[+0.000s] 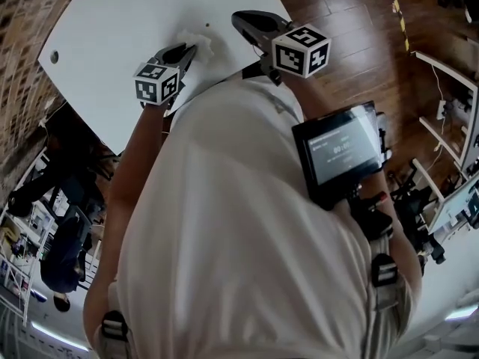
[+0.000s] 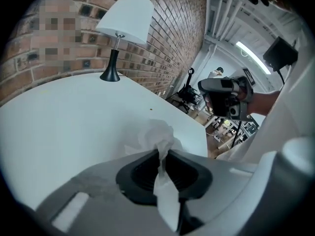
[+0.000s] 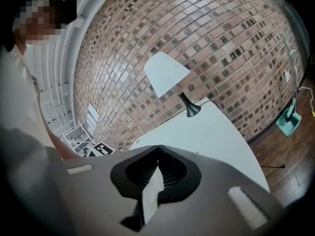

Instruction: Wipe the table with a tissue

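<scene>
A crumpled white tissue lies on the white table near its front edge. My left gripper points down at the tabletop and is shut on the tissue. In the left gripper view the tissue bunches ahead of the left gripper, and a strip of it hangs back between the jaws. My right gripper hovers over the table edge just right of the tissue, apart from it. In its own view the right gripper has its tips together; a pale strip shows behind them.
A white-shaded lamp on a black stem stands at the table's far end by the brick wall. Wooden floor lies right of the table. A dark screen device hangs on the person's chest. Shelving stands at the right.
</scene>
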`<state>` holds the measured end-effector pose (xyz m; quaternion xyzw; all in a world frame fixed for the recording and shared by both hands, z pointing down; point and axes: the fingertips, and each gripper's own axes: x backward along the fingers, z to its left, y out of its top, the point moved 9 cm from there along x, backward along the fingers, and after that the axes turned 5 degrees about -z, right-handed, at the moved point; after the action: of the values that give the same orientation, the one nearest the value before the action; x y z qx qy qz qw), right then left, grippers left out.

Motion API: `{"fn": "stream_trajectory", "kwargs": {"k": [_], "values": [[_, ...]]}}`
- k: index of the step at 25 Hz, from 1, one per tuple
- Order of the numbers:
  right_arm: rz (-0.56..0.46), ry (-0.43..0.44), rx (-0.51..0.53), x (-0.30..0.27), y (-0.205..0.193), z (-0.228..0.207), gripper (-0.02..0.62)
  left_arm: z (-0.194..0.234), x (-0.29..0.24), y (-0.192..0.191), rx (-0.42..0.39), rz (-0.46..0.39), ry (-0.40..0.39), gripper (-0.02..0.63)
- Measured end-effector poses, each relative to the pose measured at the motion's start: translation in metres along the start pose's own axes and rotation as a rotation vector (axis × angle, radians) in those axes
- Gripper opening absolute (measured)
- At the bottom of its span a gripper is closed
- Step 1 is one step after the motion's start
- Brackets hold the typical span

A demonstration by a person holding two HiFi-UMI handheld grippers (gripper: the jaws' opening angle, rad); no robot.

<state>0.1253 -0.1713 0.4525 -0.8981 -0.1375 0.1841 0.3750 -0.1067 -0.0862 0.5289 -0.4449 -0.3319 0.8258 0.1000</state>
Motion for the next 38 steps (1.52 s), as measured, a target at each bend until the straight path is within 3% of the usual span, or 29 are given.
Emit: {"fn": "stream_trajectory", "kwargs": {"k": [14,30,38], "values": [[0.011,0.036,-0.003,0.014,0.012,-0.041,0.008,-0.005,-0.023,0.005,0.012,0.060,0.083,0.051],[0.031,0.046,-0.006,0.028,0.028,-0.076,0.008,-0.002,-0.057,0.012,0.055,0.052,0.173,0.049],[0.023,0.031,-0.015,0.038,0.030,-0.085,0.008,-0.003,-0.080,0.039,0.006,0.062,0.173,0.048]]}}
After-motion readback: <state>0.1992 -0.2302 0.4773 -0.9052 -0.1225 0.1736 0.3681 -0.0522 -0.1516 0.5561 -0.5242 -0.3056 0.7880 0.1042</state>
